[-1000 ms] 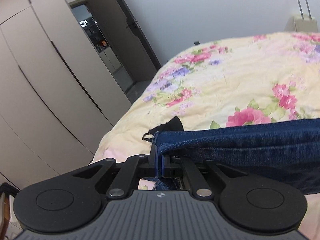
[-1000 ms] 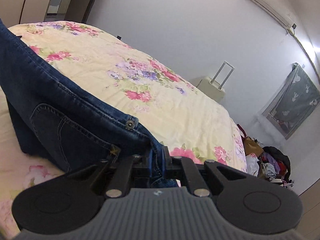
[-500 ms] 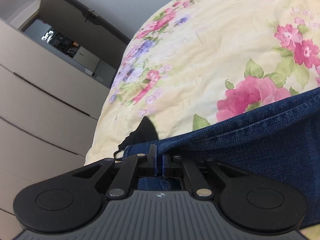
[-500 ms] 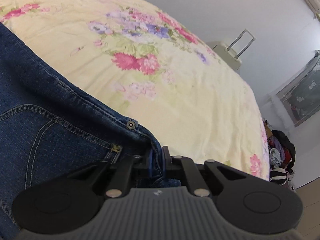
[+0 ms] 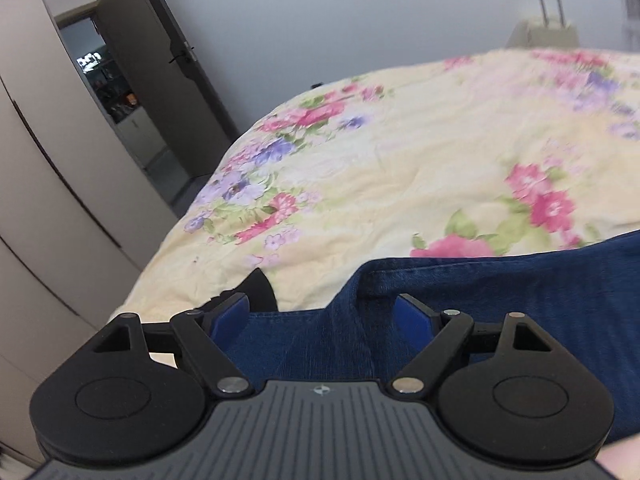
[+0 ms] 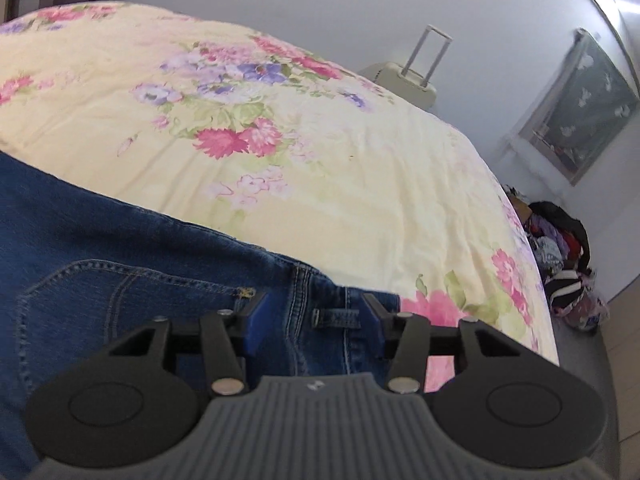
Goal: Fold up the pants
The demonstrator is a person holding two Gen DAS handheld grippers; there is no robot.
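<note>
Both my grippers have let go: left gripper (image 5: 320, 316) and right gripper (image 6: 312, 316) now spread wide above the dark blue denim pants (image 6: 120, 264), lying stitched and creased on the floral quilt (image 6: 320, 168).

I get soft, even daylight in both views with only faint shadows, a bright glare patch on the wall (image 6: 628, 4) at upper right of the right view, motion blur smearing the bedspread (image 5: 560, 92) at right of the left view, and fisheye bending at the edges.
</note>
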